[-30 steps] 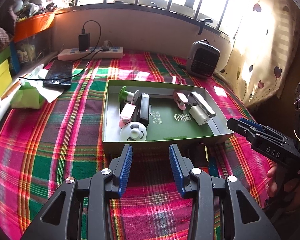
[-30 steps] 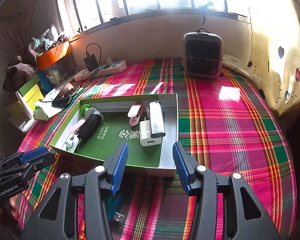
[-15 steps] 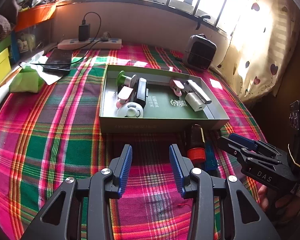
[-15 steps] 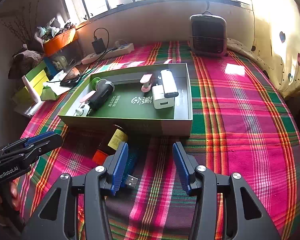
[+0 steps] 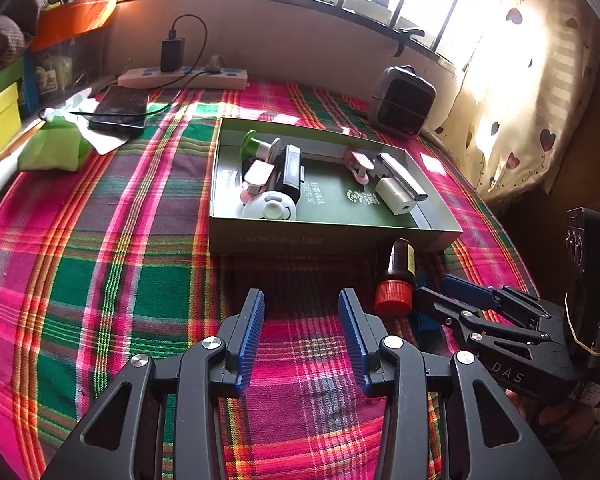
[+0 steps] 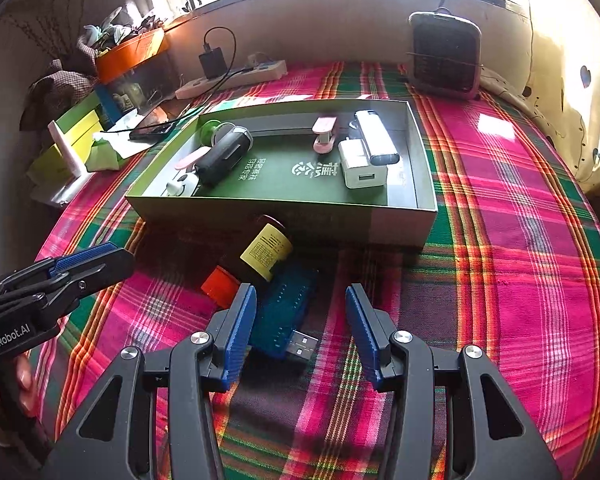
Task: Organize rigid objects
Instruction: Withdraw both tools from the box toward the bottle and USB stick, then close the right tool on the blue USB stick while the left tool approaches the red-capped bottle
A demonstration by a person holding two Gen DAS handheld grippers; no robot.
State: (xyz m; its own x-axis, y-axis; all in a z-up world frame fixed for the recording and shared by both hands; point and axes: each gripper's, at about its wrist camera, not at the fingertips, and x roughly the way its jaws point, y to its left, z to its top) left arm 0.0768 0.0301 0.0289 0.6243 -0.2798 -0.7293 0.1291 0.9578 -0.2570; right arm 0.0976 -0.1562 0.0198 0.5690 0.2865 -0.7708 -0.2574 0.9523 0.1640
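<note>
A brown bottle (image 6: 260, 248) with an orange cap (image 6: 219, 286) and a yellow label lay on its side on the plaid-covered table (image 6: 520, 280), just outside the near wall of the green tray (image 6: 400, 222). A blue USB adapter (image 6: 286, 312) lay beside it, touching or nearly touching the bottle's side, its metal plug pointing toward 5 o'clock in the right wrist view.

Inside the tray, the left end held a black cylindrical item (image 6: 224, 156), a green-ended piece (image 6: 212, 128), a pink item (image 5: 258, 174) and a white round item (image 5: 270, 208). The right end held a pink clip (image 6: 324, 134), a white charger block (image 6: 360, 168) and a silver-white bar (image 6: 376, 138) resting against the charger.

The right claw (image 6: 300, 320) stood open over the cloth with nothing gripped; the USB adapter lay partly between its fingers, close against the left finger (image 6: 240, 328). The left claw (image 5: 300, 332) was likewise open and empty, above bare cloth at 6 o'clock from the tray. In the left wrist view the bottle sat at 2 o'clock from that claw.

Beyond the tray, a small heater (image 6: 444, 54) stood at 1 o'clock, a power strip (image 6: 236, 76) with a black plug-in charger at 11 o'clock, and a phone (image 5: 120, 108) on white paper at 10 o'clock.
</note>
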